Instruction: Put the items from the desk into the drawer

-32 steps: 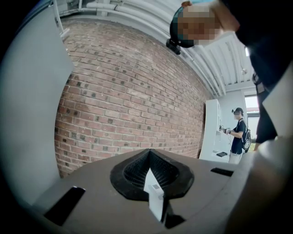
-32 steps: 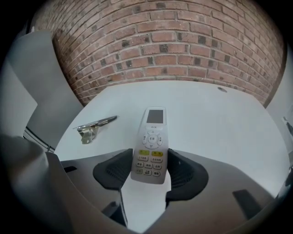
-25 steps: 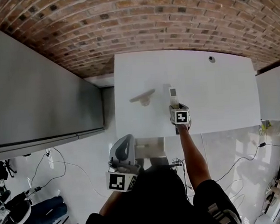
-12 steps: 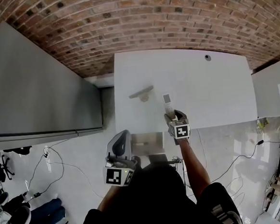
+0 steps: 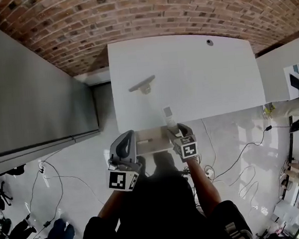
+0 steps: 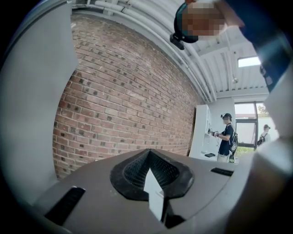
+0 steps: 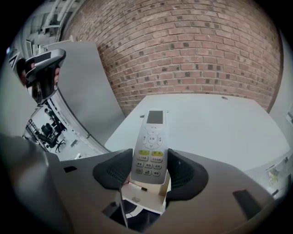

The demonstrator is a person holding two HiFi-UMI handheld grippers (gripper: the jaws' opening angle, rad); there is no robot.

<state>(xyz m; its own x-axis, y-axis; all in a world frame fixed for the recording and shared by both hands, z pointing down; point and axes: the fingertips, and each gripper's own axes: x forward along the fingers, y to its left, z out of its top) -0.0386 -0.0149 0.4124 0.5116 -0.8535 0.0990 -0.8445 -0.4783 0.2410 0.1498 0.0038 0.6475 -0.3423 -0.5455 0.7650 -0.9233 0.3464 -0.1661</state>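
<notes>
The right claw [image 5: 172, 130], clamped on the long white button remote control [image 5: 168, 113], has carried it off the white counter [image 5: 203, 76] and back to the near edge, by the open pale drawer [image 5: 157, 148]. Lowering it in looks like the next step. The left claw [image 5: 125, 146], jaws together and empty, hangs beside the drawer and may crowd it. A grey flat-headed tool [image 5: 142, 84] lies on the counter.

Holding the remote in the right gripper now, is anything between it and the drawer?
Nothing visible. The remote in the right gripper is right by the open drawer; the left gripper sits off its left side.
</notes>
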